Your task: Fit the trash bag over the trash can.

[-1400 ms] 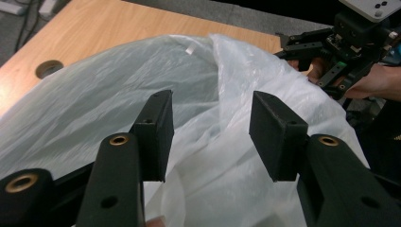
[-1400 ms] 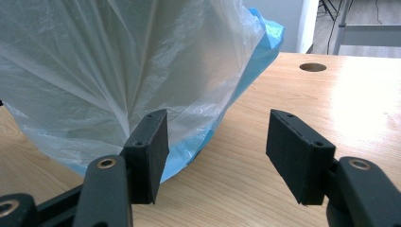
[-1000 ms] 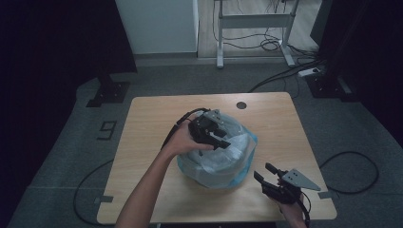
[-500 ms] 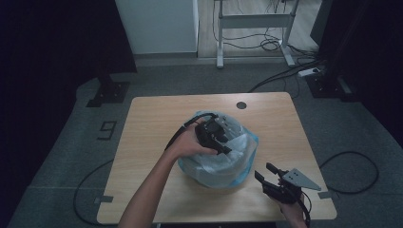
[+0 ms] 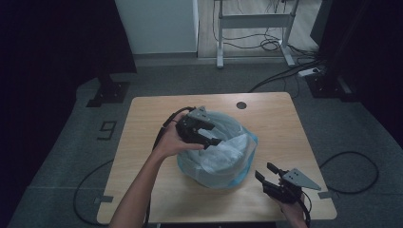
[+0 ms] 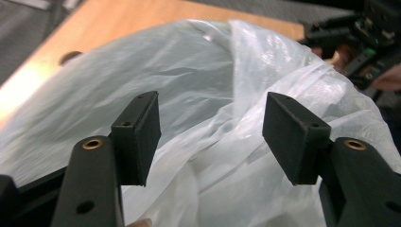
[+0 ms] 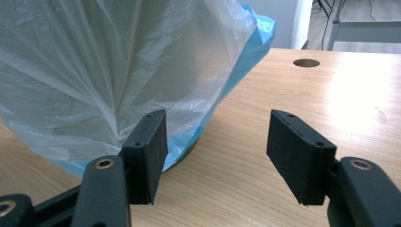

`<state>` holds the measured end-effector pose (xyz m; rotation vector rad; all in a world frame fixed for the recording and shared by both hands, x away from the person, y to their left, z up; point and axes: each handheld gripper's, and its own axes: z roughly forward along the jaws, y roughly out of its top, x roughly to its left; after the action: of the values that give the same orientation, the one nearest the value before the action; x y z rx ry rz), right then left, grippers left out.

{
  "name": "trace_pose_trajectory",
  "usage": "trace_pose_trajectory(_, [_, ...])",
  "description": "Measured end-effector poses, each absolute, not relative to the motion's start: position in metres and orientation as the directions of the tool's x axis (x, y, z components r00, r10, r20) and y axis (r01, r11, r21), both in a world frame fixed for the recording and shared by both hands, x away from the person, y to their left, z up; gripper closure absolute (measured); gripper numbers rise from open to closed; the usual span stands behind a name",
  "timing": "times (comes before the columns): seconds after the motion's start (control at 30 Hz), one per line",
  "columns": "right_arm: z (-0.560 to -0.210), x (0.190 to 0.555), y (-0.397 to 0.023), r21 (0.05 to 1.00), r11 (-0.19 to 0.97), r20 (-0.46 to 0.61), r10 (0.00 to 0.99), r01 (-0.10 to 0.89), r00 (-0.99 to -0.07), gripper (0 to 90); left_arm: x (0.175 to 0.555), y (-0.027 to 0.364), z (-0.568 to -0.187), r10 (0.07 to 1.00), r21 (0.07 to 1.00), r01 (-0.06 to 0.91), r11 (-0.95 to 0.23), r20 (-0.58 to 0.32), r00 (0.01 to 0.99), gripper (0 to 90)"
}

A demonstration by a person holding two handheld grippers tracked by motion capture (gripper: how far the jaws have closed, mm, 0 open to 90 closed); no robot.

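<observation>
A round bin wrapped in a thin white plastic bag [image 5: 223, 159] with a blue edge stands mid-table on the wooden table [image 5: 142, 118]. My left gripper [image 5: 216, 134] hovers over the bag's top left, held by a hand. Its jaws have just been opening and now stand open. In the left gripper view the crumpled bag [image 6: 198, 71] lies beyond my left gripper [image 6: 215, 123], and the pads are not pressing on it. My right gripper [image 5: 264, 171] rests open at the table's front right. In the right gripper view my right gripper [image 7: 217, 135] faces the bag [image 7: 94, 71], and bare wood shows between its jaws.
A cable hole [image 5: 241, 105] sits near the table's far edge. Black cables [image 5: 349, 173] trail over the grey floor on both sides. A metal desk frame [image 5: 254, 21] stands behind the table. The floor at the left bears a tape mark [image 5: 108, 128].
The left gripper has drawn back a little to the left over the bag, and its jaws stand wider apart. The right gripper has kept still.
</observation>
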<state>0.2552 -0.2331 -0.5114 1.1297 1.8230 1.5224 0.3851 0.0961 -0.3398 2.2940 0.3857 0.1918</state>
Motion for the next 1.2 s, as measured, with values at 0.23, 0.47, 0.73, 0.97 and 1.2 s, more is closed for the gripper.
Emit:
trace_pose_trajectory(0.23, [-0.512,0.255,-0.233,0.961,0.030,0.124,0.842,0.274,-0.525,38.1,0.377,0.125,-0.344,0.395,0.777,0.241,-0.582,0.010,0.919,35.8])
trace_pose_trajectory(0.47, [-0.512,0.255,-0.233,0.961,0.034,0.119,0.844,0.275,-0.523,37.9,0.363,0.149,-0.347,0.433,0.817,0.244,-0.522,0.008,0.901,34.7])
trace_pose_trajectory(0.73, [-0.512,0.256,-0.235,0.961,0.031,0.120,0.848,0.275,-0.515,37.8,0.340,0.180,-0.350,0.479,0.852,0.245,-0.462,0.007,0.878,33.5])
trace_pose_trajectory(0.97, [-0.514,0.258,-0.235,0.959,0.045,0.109,0.852,0.279,-0.513,37.5,0.319,0.210,-0.358,0.520,0.879,0.266,-0.396,-0.024,0.854,33.5])
trace_pose_trajectory(1.2, [-0.514,0.258,-0.237,0.959,0.049,0.103,0.856,0.280,-0.506,37.4,0.300,0.236,-0.372,0.563,0.890,0.279,-0.361,-0.030,0.826,33.5])
